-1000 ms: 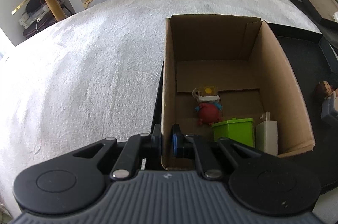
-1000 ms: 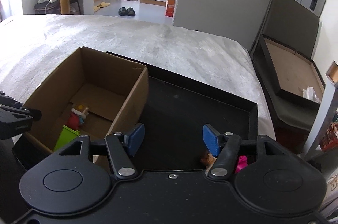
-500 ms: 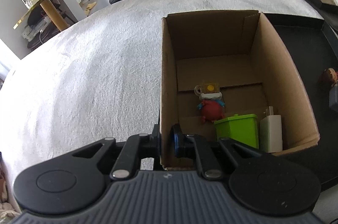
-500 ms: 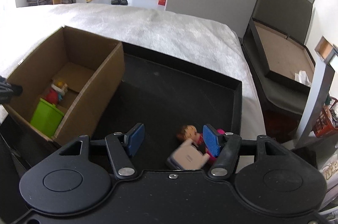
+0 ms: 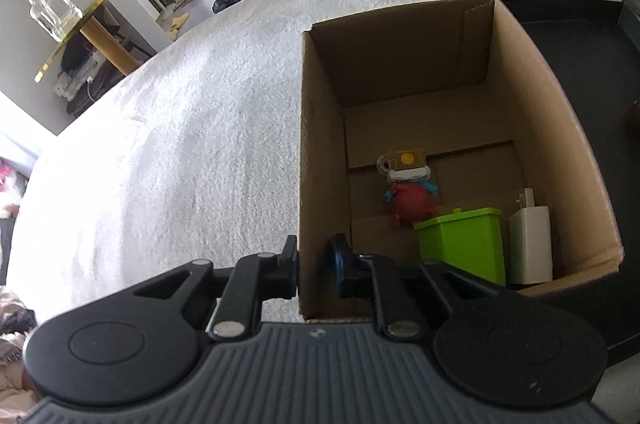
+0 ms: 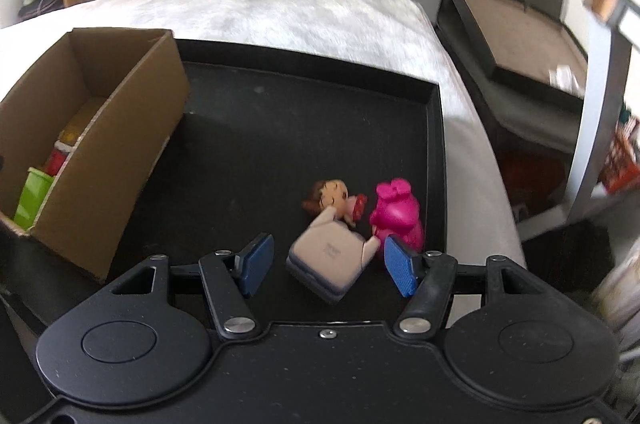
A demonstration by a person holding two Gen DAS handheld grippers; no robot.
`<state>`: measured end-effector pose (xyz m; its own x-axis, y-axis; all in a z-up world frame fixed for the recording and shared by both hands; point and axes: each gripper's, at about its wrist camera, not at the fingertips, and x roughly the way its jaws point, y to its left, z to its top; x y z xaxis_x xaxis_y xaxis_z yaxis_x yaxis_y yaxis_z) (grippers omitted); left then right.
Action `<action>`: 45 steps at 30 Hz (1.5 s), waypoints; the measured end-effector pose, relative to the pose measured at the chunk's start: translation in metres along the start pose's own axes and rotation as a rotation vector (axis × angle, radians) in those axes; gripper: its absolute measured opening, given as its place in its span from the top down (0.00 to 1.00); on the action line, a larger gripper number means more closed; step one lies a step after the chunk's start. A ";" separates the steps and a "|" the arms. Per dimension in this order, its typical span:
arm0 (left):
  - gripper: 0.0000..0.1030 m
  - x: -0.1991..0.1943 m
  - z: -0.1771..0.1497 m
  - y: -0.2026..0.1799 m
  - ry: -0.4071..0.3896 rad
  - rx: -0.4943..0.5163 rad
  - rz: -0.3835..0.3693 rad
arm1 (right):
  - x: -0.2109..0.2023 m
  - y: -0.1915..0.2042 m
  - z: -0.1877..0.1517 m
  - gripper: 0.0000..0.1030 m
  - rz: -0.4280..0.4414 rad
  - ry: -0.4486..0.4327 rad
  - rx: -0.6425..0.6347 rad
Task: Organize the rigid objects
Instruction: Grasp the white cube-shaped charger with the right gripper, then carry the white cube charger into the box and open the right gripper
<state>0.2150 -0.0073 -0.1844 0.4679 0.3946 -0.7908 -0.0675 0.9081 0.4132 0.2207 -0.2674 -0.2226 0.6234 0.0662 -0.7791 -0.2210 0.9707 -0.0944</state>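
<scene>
My left gripper (image 5: 314,260) straddles the near left wall of the open cardboard box (image 5: 320,127). Its jaws are opening, and the blue pad stands a little off the wall. Inside the box lie a red figure (image 5: 412,199), a green bin (image 5: 460,244) and a white charger (image 5: 530,244). In the right wrist view the box (image 6: 120,151) stands on the left of the black tray (image 6: 436,127). My right gripper (image 6: 327,248) is open low over the tray. A white-grey cube (image 6: 328,260) lies between its pads, untouched. A brown-haired doll (image 6: 332,195) and a pink figure (image 6: 396,212) lie just beyond.
The tray rests on a white bedcover (image 5: 160,143). A gold side table with a glass jar (image 5: 52,11) stands far left. To the right of the bed lies a dark open case (image 6: 520,35), with a grey post (image 6: 600,103) beside it.
My right gripper has sunk toward the tray's near right; the cube, doll and pink figure came into view, and the cube is now between its pads. The left jaws have parted slightly on the box wall.
</scene>
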 end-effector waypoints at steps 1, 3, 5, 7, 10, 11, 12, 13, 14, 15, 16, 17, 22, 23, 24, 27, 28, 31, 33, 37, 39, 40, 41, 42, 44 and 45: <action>0.84 0.000 0.000 -0.001 0.001 0.005 0.007 | 0.003 0.000 -0.001 0.40 -0.012 0.008 0.016; 0.83 0.000 0.000 -0.003 0.005 0.011 0.017 | 0.006 -0.002 -0.002 0.40 -0.035 0.019 0.055; 0.82 0.001 0.000 -0.005 0.007 0.016 0.031 | 0.008 -0.004 -0.003 0.40 -0.036 0.022 0.090; 0.82 0.001 0.000 -0.006 0.006 0.015 0.040 | 0.010 -0.002 -0.002 0.40 -0.044 0.027 0.111; 0.82 0.001 0.000 -0.008 0.000 0.014 0.046 | 0.012 -0.001 -0.002 0.40 -0.059 0.040 0.136; 0.82 0.000 0.000 -0.008 -0.002 0.015 0.045 | 0.014 0.000 -0.002 0.40 -0.063 0.046 0.147; 0.82 0.001 0.000 -0.007 -0.005 0.014 0.044 | 0.015 0.000 -0.003 0.40 -0.067 0.050 0.156; 0.82 0.001 -0.001 -0.007 -0.006 0.016 0.043 | 0.016 0.001 -0.005 0.40 -0.068 0.046 0.125; 0.82 0.002 -0.001 -0.006 -0.008 0.016 0.042 | 0.016 0.002 -0.005 0.40 -0.071 0.038 0.131; 0.82 0.002 -0.002 -0.007 -0.011 0.014 0.041 | 0.017 0.003 -0.005 0.41 -0.078 0.033 0.132; 0.82 0.002 -0.002 -0.006 -0.013 0.014 0.042 | 0.017 0.004 -0.006 0.42 -0.084 0.030 0.132; 0.82 0.002 -0.002 -0.006 -0.016 0.013 0.042 | 0.017 0.006 -0.005 0.43 -0.089 0.030 0.128; 0.82 0.002 -0.006 -0.006 -0.028 0.011 0.038 | 0.012 0.007 -0.004 0.46 -0.090 0.030 0.122; 0.82 0.001 -0.006 -0.006 -0.031 0.012 0.038 | 0.010 0.007 -0.005 0.46 -0.085 0.030 0.121; 0.82 0.001 -0.007 -0.005 -0.034 0.013 0.038 | 0.008 0.008 -0.006 0.46 -0.086 0.029 0.115; 0.82 0.001 -0.008 -0.006 -0.040 0.015 0.039 | 0.002 0.010 -0.007 0.46 -0.091 0.022 0.098; 0.82 0.000 -0.008 -0.006 -0.042 0.015 0.039 | -0.001 0.010 -0.007 0.46 -0.092 0.020 0.097; 0.82 -0.001 -0.010 -0.006 -0.048 0.012 0.038 | -0.009 0.009 -0.004 0.46 -0.097 0.003 0.089; 0.82 -0.001 -0.011 -0.005 -0.053 0.012 0.036 | -0.015 0.010 -0.002 0.46 -0.097 -0.006 0.082; 0.82 -0.003 -0.012 -0.004 -0.061 0.014 0.030 | -0.025 0.012 0.003 0.46 -0.096 -0.031 0.073; 0.82 -0.003 -0.012 -0.003 -0.064 0.019 0.027 | -0.029 0.014 0.005 0.46 -0.091 -0.043 0.064; 0.82 -0.003 -0.012 -0.003 -0.066 0.019 0.025 | -0.031 0.015 0.007 0.46 -0.089 -0.049 0.057; 0.83 -0.004 -0.012 -0.003 -0.069 0.019 0.023 | -0.034 0.017 0.008 0.46 -0.086 -0.055 0.049; 0.83 -0.004 -0.013 -0.002 -0.071 0.017 0.022 | -0.036 0.018 0.010 0.46 -0.084 -0.062 0.042; 0.83 -0.004 -0.014 -0.001 -0.076 0.015 0.019 | -0.040 0.022 0.013 0.46 -0.077 -0.077 0.026; 0.83 -0.004 -0.015 -0.001 -0.077 0.013 0.018 | -0.042 0.024 0.014 0.46 -0.073 -0.084 0.019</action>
<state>0.2002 -0.0076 -0.1881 0.5335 0.3983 -0.7462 -0.0655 0.8990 0.4330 0.1996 -0.2438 -0.1838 0.6982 0.0134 -0.7158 -0.1590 0.9777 -0.1368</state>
